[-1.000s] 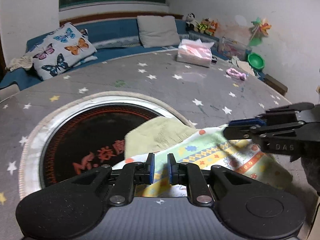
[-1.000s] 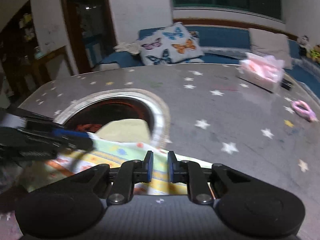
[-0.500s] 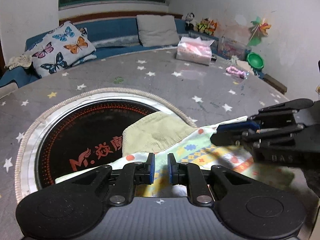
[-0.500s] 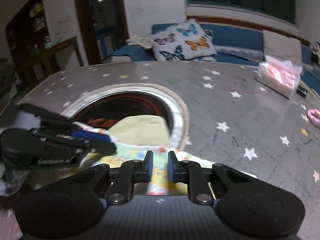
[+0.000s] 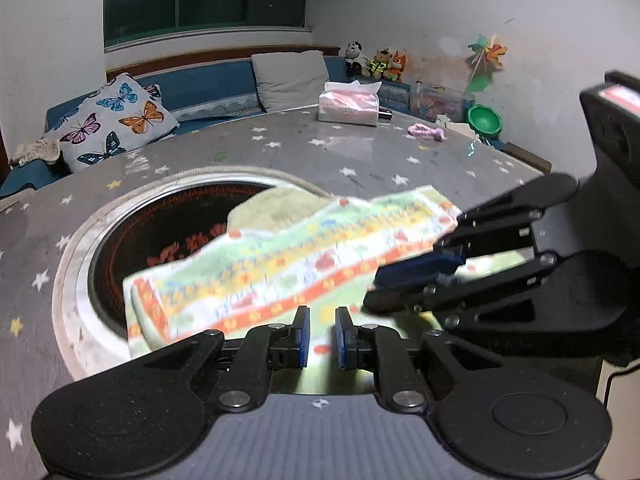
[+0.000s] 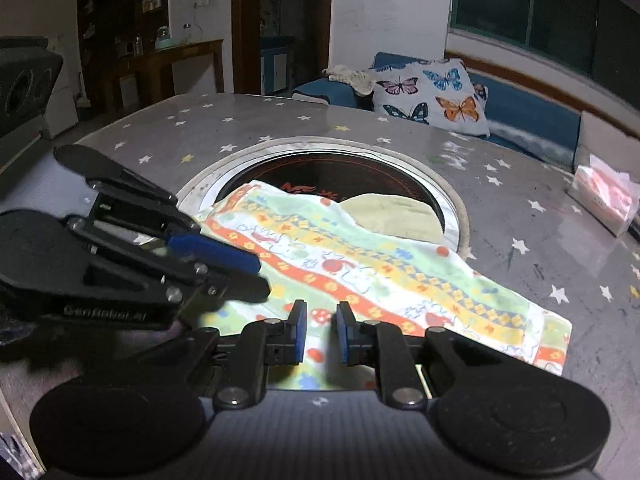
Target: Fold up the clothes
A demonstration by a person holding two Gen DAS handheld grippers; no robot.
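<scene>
Here, the starry tabletop (image 6: pixel 520 208) carries a patterned cloth (image 6: pixel 360 264) spread half over the round inset cooktop (image 6: pixel 328 172), a yellow-green piece (image 6: pixel 392 212) peeking from under it. Left tool (image 5: pixel 322 336) and right tool (image 6: pixel 322 332) hover side by side at the near edge, jaws narrowly parted, holding nothing; probably lining up to pinch for a fold.

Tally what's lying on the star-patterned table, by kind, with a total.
Cloth pieces: 2, the patterned cloth and the plain yellow-green cloth
Tissue pack: 1
Small pink item: 1
Total: 4
</scene>
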